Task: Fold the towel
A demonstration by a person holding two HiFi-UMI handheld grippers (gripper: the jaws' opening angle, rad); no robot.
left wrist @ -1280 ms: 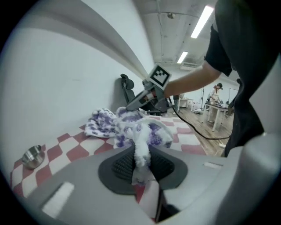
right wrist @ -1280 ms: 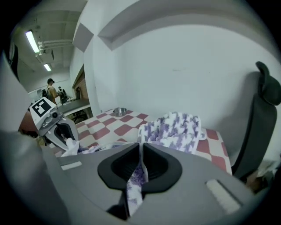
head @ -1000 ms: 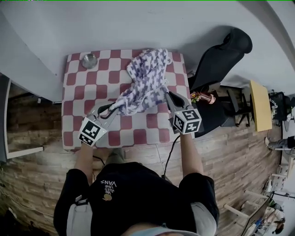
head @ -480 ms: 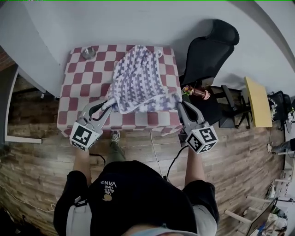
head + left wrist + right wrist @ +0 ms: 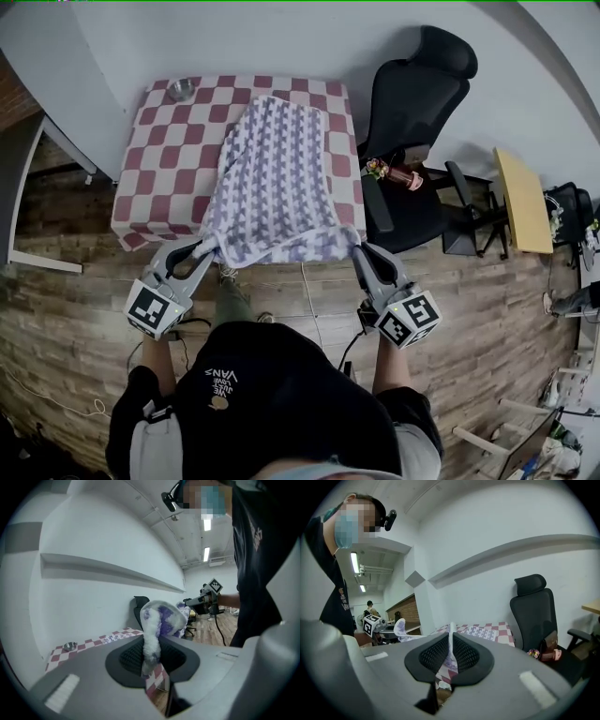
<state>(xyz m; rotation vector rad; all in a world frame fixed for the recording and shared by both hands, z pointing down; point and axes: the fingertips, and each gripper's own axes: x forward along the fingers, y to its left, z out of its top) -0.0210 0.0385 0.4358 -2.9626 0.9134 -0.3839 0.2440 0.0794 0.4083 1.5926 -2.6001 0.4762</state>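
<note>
Gripping, left gripper (image 5: 202, 251): jaws clamped on the near-left corner of the towel (image 5: 277, 173)
Right gripper (image 5: 360, 253): jaws pinched shut on the near-right corner
Towel: far part on the surface (image 5: 159, 159), near edge held taut beyond the surface's near edge
Bowl (image 5: 181, 90): far-left corner

A black short-sleeved T-shirt (image 5: 281, 403) with small pale lettering on the chest is worn. The left gripper (image 5: 208, 246) and the right gripper (image 5: 357, 249) are moulded in grey plastic, lined with black ribbed pads (image 5: 436, 656) and each capped by a black-and-white marker cube (image 5: 153, 307). A thin black cable (image 5: 349, 349) is attached under the right one.
</note>
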